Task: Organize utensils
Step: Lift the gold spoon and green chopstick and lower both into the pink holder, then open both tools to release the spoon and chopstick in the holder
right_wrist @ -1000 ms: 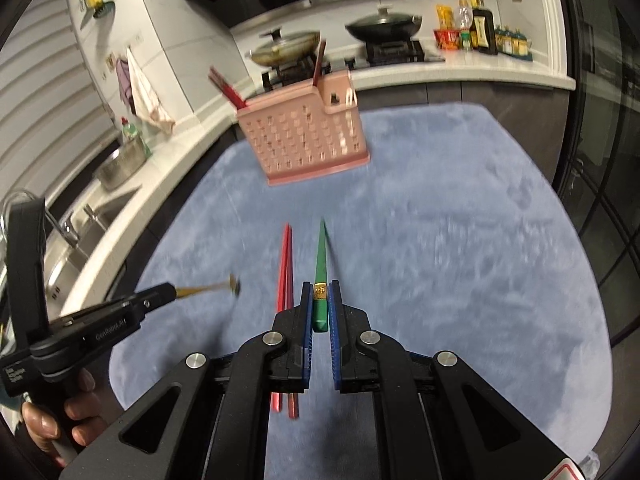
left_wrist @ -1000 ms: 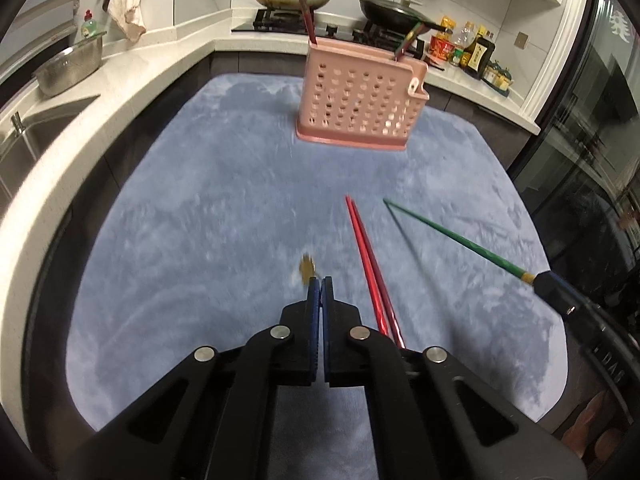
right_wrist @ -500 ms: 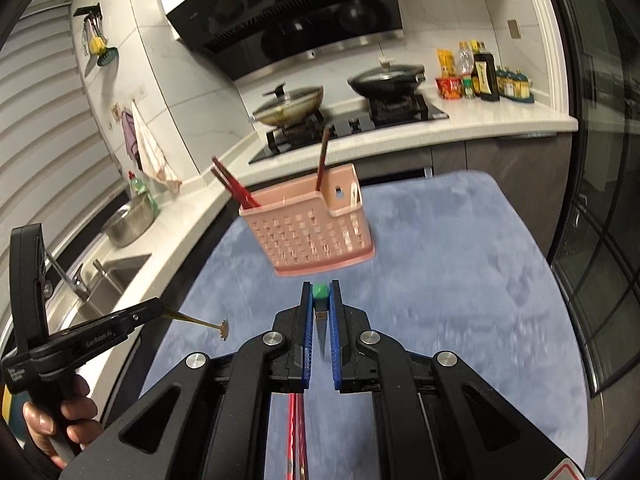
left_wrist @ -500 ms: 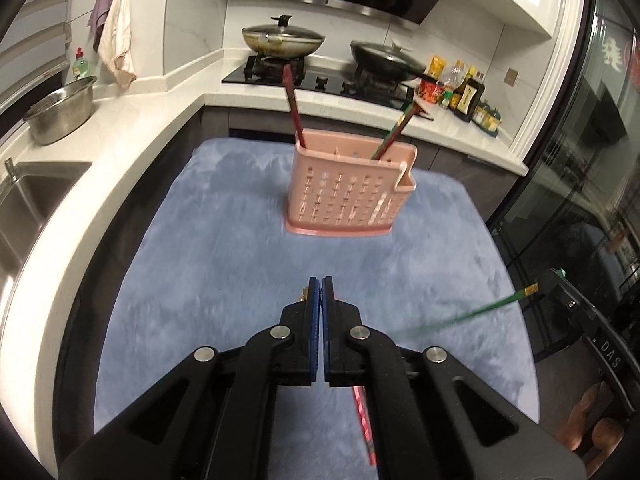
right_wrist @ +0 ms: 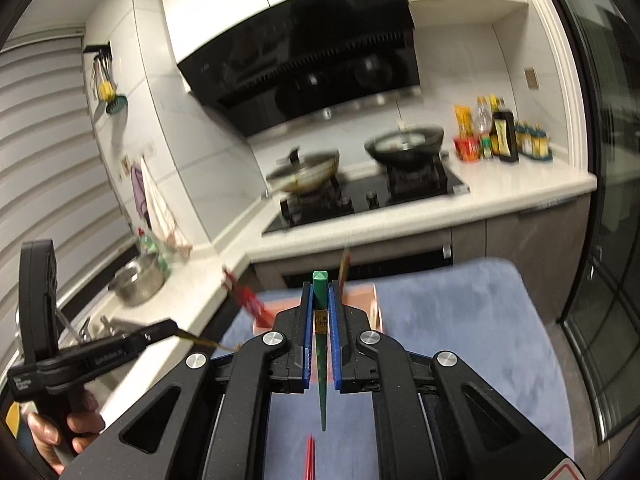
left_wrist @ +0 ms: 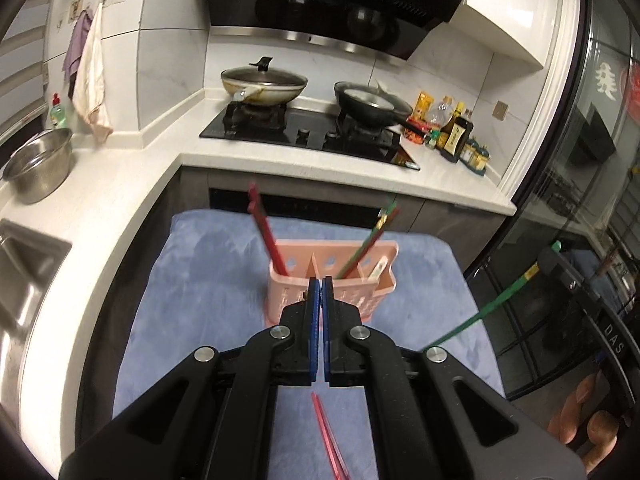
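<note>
A pink perforated utensil holder [left_wrist: 376, 286] stands on the blue mat [left_wrist: 200, 300]; red chopsticks [left_wrist: 266, 234] and a red-green pair [left_wrist: 372, 240] stick out of it. My left gripper [left_wrist: 321, 286] is shut on a thin gold utensil [right_wrist: 200, 340], seen only in the right wrist view, raised just before the holder. My right gripper [right_wrist: 319, 300] is shut on a green chopstick [right_wrist: 320, 364], thick end up, raised in the air; it also shows in the left wrist view [left_wrist: 480, 316]. A red chopstick pair [left_wrist: 328, 440] lies on the mat below.
White counter [left_wrist: 120, 184] wraps the mat's left and far sides, with a steel bowl [left_wrist: 38, 164], sink [left_wrist: 24, 276], stove with two pans [left_wrist: 264, 88] and condiment bottles [left_wrist: 456, 132]. A glass door [left_wrist: 580, 200] stands on the right.
Both grippers have risen and tilted up from the mat. The right one lifted the green chopstick off the mat and turned it upright. The left one moved close to the holder.
</note>
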### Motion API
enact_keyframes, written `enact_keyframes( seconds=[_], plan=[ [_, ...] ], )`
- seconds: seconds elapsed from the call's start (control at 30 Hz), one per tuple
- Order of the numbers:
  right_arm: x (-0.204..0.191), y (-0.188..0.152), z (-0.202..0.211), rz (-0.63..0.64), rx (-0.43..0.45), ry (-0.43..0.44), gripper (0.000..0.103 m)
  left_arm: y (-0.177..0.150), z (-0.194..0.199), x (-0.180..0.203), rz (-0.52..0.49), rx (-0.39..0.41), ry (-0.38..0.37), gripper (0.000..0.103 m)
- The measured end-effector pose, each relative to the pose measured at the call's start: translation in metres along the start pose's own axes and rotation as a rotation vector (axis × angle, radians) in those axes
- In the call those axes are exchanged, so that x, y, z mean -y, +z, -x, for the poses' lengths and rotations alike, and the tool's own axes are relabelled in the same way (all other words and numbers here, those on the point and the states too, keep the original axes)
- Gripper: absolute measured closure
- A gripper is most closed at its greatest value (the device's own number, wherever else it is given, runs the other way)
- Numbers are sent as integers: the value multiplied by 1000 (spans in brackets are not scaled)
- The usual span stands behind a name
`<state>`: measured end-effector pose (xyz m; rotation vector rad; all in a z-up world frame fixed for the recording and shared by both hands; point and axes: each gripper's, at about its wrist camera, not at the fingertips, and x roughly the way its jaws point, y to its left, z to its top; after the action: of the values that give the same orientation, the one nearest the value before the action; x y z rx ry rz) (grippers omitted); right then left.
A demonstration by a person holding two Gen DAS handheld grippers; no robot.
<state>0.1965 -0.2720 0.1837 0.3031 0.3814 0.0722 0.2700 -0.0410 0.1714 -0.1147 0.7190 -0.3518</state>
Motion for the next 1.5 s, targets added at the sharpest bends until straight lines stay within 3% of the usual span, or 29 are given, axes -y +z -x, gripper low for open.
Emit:
enact_keyframes(
  seconds=[0.23,0.4,0.77,1.17,1.23,1.4,1.5],
  plan=[
    [-1,49,-33,-21,84,-8,96,41,-24,-1,24,7,-13,102],
    [-2,64,-65,-24,102,-5,96,50,-46,-6,38,-18,-12,102],
    [-3,26,-132,17,-26,-26,96,32,-101,-22,56,-112,8,102],
    [-4,1,-151,43,-109,-36,95,26,-114,-29,80,-117,21,102],
    [-3,0,-150,37,-102,-40,90,26,-114,-30,77,-112,34,100],
    [0,0,-145,35,-102,-43,85,24,-109,-30,75,-97,56,81],
    [0,-1,-139,40,-100,-44,85,22,-104,-31,73,-86,66,81]
  ],
)
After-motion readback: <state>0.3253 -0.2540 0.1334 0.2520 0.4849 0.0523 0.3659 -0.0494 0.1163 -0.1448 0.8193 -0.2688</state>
